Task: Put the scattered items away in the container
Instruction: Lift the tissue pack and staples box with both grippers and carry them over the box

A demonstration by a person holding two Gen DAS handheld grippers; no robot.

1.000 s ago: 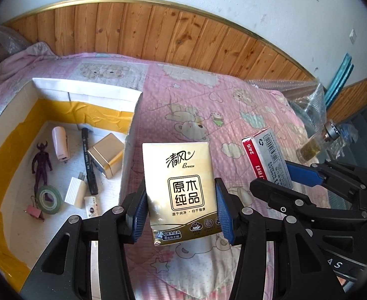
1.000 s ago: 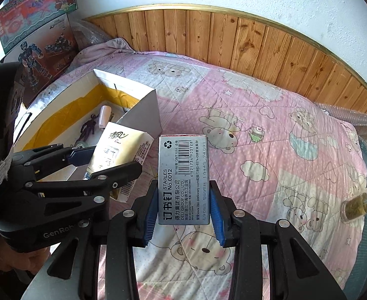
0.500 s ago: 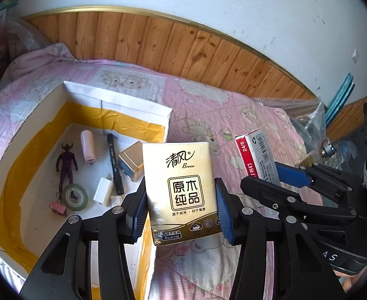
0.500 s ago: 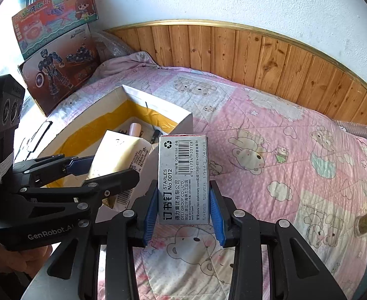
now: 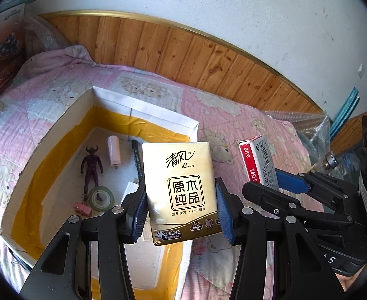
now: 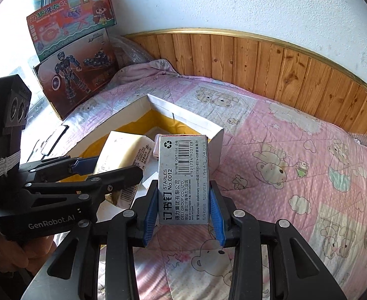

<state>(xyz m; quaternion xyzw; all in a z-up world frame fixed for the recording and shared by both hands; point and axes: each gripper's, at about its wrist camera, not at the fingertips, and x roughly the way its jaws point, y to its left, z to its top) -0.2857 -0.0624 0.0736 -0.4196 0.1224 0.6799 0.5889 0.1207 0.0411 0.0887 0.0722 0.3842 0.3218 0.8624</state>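
My left gripper (image 5: 181,215) is shut on a gold tissue pack (image 5: 181,187) and holds it above the right edge of the open cardboard box (image 5: 143,115). My right gripper (image 6: 184,215) is shut on a grey staples box (image 6: 183,180), held just right of the left gripper, over the bedspread near the cardboard box's corner (image 6: 183,122). The staples box also shows in the left wrist view (image 5: 258,165), and the tissue pack in the right wrist view (image 6: 123,155). Inside the cardboard box lie a purple figure (image 5: 92,170), a tape roll (image 5: 101,197), a black pen (image 5: 137,157) and a pink clip (image 5: 82,207).
The box sits on a pink bear-print bedspread (image 6: 296,175) against a wood-panelled wall (image 6: 258,60). Toy boxes (image 6: 73,50) lean at the far left. Bubble wrap and a small glass bottle (image 5: 331,160) lie at the bed's right side.
Both grippers, still holding their items, have moved left towards the box. More of the box's inside now shows, and the tissue pack is over its right wall.
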